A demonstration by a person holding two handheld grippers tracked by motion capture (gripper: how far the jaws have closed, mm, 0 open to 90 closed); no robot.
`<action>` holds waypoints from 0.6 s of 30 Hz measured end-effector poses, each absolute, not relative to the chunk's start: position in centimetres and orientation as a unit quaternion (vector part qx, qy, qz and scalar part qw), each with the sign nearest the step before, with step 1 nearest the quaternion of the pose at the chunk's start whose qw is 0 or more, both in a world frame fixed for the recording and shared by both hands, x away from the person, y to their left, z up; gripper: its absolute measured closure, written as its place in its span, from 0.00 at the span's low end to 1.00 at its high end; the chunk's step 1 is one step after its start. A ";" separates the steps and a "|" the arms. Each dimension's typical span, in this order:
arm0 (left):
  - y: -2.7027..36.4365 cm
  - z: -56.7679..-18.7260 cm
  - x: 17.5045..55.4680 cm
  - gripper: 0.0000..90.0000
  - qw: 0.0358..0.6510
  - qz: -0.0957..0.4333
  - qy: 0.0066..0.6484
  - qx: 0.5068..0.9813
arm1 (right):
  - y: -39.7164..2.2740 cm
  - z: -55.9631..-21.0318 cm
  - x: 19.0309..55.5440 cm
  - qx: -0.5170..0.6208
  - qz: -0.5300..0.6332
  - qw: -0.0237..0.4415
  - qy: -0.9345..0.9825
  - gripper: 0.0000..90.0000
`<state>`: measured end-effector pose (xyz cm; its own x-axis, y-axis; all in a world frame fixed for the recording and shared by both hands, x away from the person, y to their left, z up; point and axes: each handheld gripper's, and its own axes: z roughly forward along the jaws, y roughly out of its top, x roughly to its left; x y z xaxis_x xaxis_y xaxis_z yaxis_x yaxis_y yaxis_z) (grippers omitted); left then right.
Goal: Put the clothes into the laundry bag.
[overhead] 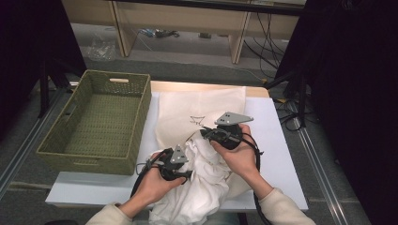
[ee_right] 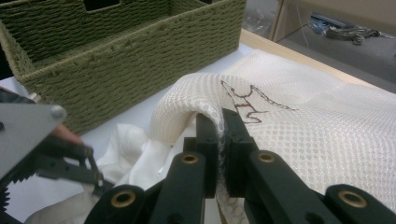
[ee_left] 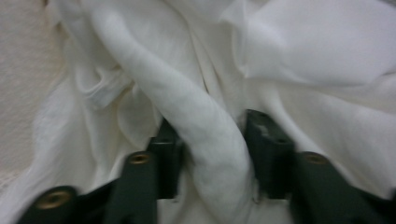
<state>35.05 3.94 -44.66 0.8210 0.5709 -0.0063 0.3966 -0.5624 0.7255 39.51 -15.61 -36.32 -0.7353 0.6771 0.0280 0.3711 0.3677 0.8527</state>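
A white rectangular tabletop (overhead: 281,140) with a pale wooden edge along its far side fills the lower middle of the high view. Beyond it, across the top of the frame, stands a light wooden desk (overhead: 187,18) with flat panel legs, and black cables (overhead: 263,33) hang and trail beneath its right half. The grey floor (overhead: 187,65) runs under it; a crumpled clear plastic bag (overhead: 101,47) lies at the upper left, and small clutter sits under the desk near the top centre. Dark black curtains (overhead: 356,93) close off the right side and the upper left corner. Metal floor rails (overhead: 324,173) run diagonally at the lower right and lower left. Lighting is dim and even.
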 end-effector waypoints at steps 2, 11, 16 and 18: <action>3.6 -44.4 35.0 0.85 0.391 0.105 0.277 0.871 | -15.7 -36.3 39.7 0.313 0.460 0.177 0.812 0.98; 2.3 -41.2 35.4 0.95 0.461 0.130 0.276 0.833 | -14.9 -36.5 39.2 0.308 0.459 0.176 0.815 0.98; 1.6 -40.9 37.3 0.95 0.477 0.145 0.292 0.816 | -14.5 -36.6 38.9 0.302 0.459 0.162 0.820 0.98; 1.7 -41.3 38.4 0.95 0.468 0.152 0.299 0.817 | -14.5 -36.7 38.9 0.304 0.460 0.168 0.817 0.98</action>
<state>38.38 1.75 -41.32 0.7749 0.6313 -0.0315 0.3464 -0.3824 0.8566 38.88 -14.47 -36.71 -0.7584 0.6518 0.0058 0.3434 0.3920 0.8535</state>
